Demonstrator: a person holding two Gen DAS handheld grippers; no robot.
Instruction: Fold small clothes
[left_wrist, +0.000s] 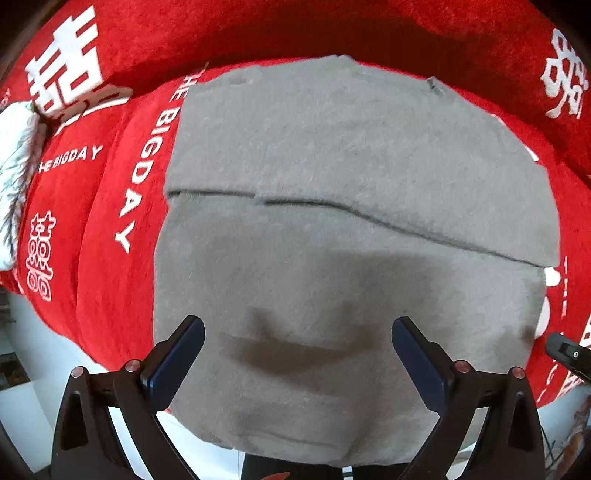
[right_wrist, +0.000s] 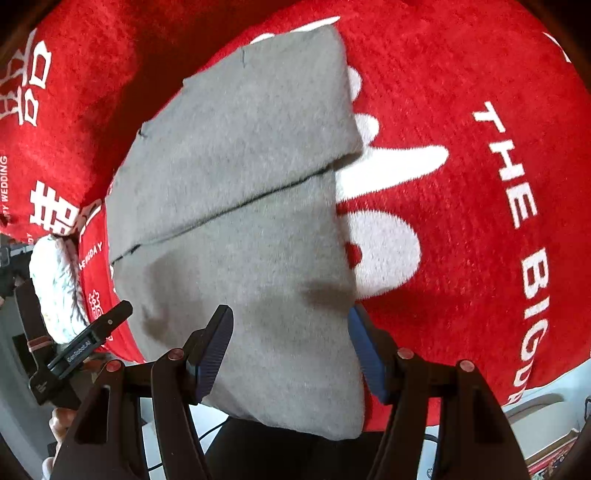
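Note:
A grey garment (left_wrist: 343, 229) lies flat on a red cloth, folded into a rough rectangle with a dark fold edge across its middle. Its near edge hangs a little over the front of the surface. It also shows in the right wrist view (right_wrist: 243, 206). My left gripper (left_wrist: 297, 354) is open and empty, just above the garment's near part. My right gripper (right_wrist: 290, 354) is open and empty, over the garment's near right part. The tip of the right gripper (left_wrist: 567, 352) shows at the right edge of the left wrist view. The left gripper (right_wrist: 92, 338) shows at the left of the right wrist view.
The red cloth (right_wrist: 461, 192) with white lettering covers the surface and rises into a fold at the back (left_wrist: 295, 33). A white fluffy item (left_wrist: 16, 177) lies at the left edge, also seen in the right wrist view (right_wrist: 55, 291). Pale floor shows below the front edge.

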